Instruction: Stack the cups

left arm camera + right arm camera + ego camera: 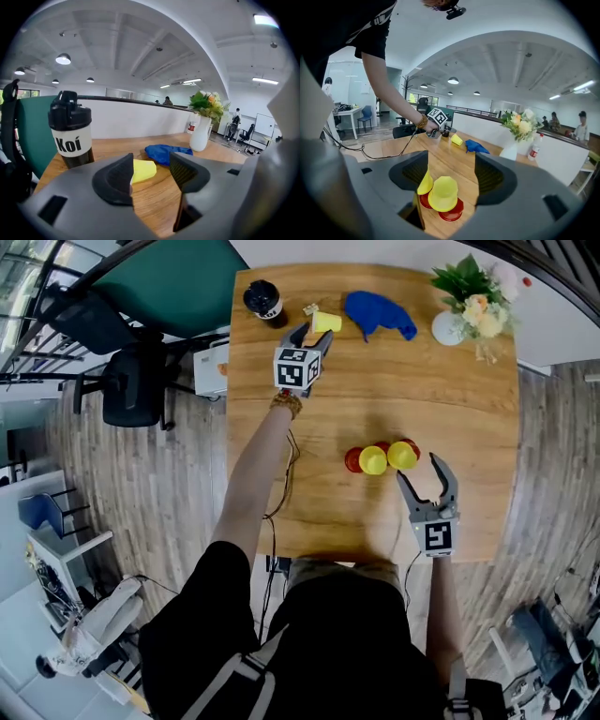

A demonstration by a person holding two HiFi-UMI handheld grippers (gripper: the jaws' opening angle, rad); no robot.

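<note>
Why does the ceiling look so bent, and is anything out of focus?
Both gripper views: wide-angle lenses bow the ceiling and blacken the corners; the left tongs look soft up close. Head view: table sharp, no glare.

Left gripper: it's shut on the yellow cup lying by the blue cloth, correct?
Not quite. The left gripper is open, not shut. The left gripper view shows its fingers apart, with the yellow cup just ahead of them, ungripped. The cup does lie on its side by the blue cloth.
</note>
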